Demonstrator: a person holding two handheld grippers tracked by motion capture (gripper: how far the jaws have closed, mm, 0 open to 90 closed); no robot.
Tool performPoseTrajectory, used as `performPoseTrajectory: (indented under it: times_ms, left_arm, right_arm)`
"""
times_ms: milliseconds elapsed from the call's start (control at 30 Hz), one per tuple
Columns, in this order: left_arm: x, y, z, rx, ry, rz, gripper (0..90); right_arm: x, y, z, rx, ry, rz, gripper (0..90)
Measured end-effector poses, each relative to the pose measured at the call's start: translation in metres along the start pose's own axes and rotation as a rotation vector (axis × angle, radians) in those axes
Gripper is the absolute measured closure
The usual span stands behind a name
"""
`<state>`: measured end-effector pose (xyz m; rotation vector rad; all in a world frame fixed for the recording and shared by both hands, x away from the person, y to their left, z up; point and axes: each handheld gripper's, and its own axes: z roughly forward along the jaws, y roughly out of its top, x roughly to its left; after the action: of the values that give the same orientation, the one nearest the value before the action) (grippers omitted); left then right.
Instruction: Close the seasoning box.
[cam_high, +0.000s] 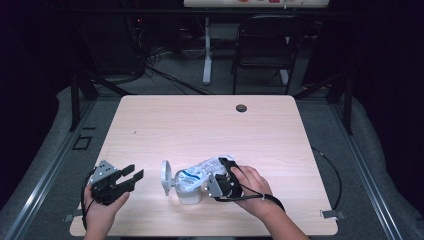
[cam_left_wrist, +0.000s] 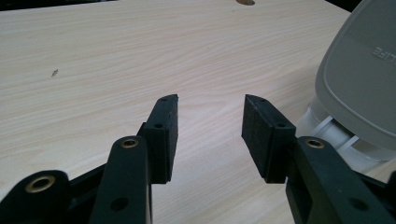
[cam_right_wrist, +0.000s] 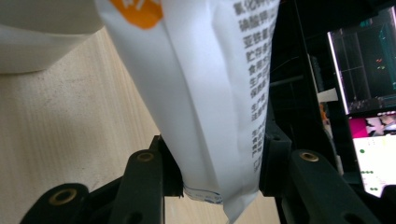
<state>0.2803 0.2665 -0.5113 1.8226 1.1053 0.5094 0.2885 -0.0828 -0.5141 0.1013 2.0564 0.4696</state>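
A white pouch (cam_high: 200, 171) with blue print lies tilted over a white container (cam_high: 189, 194) near the table's front edge. My right gripper (cam_high: 226, 166) is shut on the pouch's right end. In the right gripper view the pouch (cam_right_wrist: 210, 84) shows black print and an orange mark, pinched between the jaws of that gripper (cam_right_wrist: 217, 154), with the container (cam_right_wrist: 42, 37) at top left. The container's round lid (cam_high: 166, 176) stands flipped open on its left. My left gripper (cam_high: 136, 171) is open and holds nothing, just left of the lid. In the left gripper view the open gripper (cam_left_wrist: 211, 107) has the grey lid (cam_left_wrist: 359, 79) at its right.
The light wooden table (cam_high: 200, 125) has a round cable hole (cam_high: 241, 108) near its far edge. A dark chair (cam_high: 265, 45) and a white stand (cam_high: 206, 55) are on the floor behind the table. Lit monitors (cam_right_wrist: 369, 70) appear in the right gripper view.
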Motion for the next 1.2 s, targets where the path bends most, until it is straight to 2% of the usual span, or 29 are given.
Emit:
performPoseTrajectory:
  times_ms: [233, 500, 1200]
  left_arm:
    - [0.0, 0.0, 0.0, 0.002, -0.001, 0.002, 56.5]
    - [0.0, -0.001, 0.001, 0.002, -0.002, -0.001, 56.5]
    - [0.0, -0.001, 0.001, 0.01, 0.001, 0.001, 56.5]
  right_arm:
    - [0.002, -0.004, 0.001, -0.009, 0.031, 0.08, 62.4]
    - [0.005, -0.005, 0.001, -0.023, 0.051, 0.141, 63.4]
    - [0.012, -0.003, 0.0, -0.04, 0.057, 0.122, 73.0]
